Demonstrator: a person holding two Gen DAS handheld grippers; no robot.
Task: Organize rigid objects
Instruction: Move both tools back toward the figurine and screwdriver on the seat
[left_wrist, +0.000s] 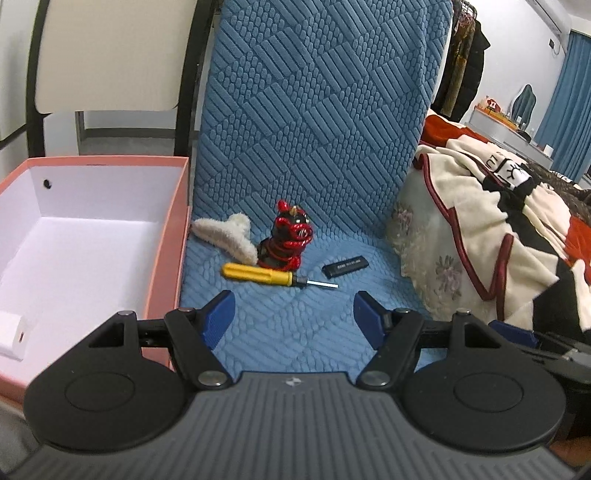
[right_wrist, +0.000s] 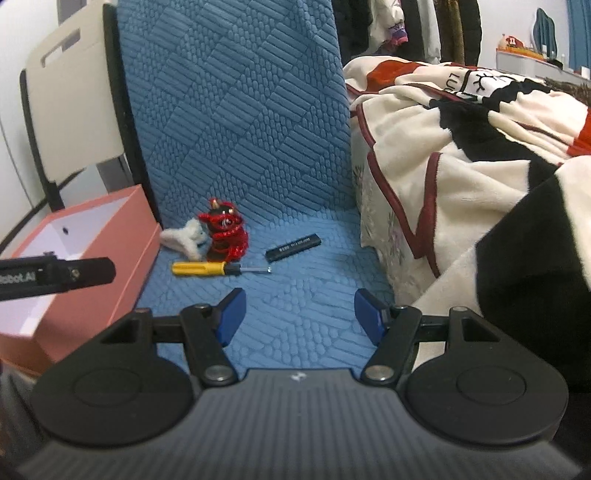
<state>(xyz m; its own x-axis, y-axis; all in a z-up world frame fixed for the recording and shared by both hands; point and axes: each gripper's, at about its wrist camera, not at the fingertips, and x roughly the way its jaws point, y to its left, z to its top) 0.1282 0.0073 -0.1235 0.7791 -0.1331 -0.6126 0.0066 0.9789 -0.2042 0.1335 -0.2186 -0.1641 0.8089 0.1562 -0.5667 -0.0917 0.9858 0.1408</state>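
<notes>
On the blue quilted seat (left_wrist: 295, 332) lie a yellow-handled screwdriver (left_wrist: 266, 275), a red and black pig figurine (left_wrist: 286, 240), a small black bar (left_wrist: 345, 266) and a white fuzzy hair claw (left_wrist: 231, 234). The right wrist view shows the same screwdriver (right_wrist: 207, 268), figurine (right_wrist: 223, 236), black bar (right_wrist: 293, 247) and claw (right_wrist: 183, 238). My left gripper (left_wrist: 294, 317) is open and empty, short of the screwdriver. My right gripper (right_wrist: 299, 314) is open and empty, short of the objects. A pink box (left_wrist: 166, 258) stands left of the seat with a white block (left_wrist: 13, 334) inside.
The pink box also shows in the right wrist view (right_wrist: 122, 254), with part of the left gripper's body (right_wrist: 55, 277) over it. A heaped cream, red and black blanket (left_wrist: 498, 229) lies to the right. The seat's blue backrest (left_wrist: 314, 110) rises behind the objects.
</notes>
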